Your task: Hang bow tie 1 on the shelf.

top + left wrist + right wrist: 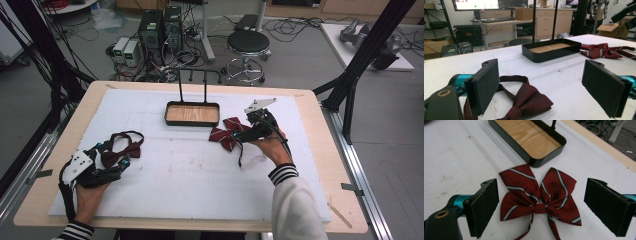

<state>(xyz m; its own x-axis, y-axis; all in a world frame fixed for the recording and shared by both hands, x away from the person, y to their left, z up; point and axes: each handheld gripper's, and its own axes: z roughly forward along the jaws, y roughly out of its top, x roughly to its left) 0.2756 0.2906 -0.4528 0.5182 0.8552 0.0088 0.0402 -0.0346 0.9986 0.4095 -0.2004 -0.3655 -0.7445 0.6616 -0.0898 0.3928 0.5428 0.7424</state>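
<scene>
At the left of the counter (190, 175), the left gripper (116, 159) is held low with its jaws spread apart, nothing clamped between them. A dark maroon bow tie (124, 148) is seen lying flat just ahead of it, its strap looped behind. Further right, a black tray with a wooden floor (192, 114) is set near the counter's middle. Just right of the tray, a striped red bow tie (227, 133) is spread on the white surface. Above it the right gripper (245, 132) is poised, jaws parted on either side of the bow.
</scene>
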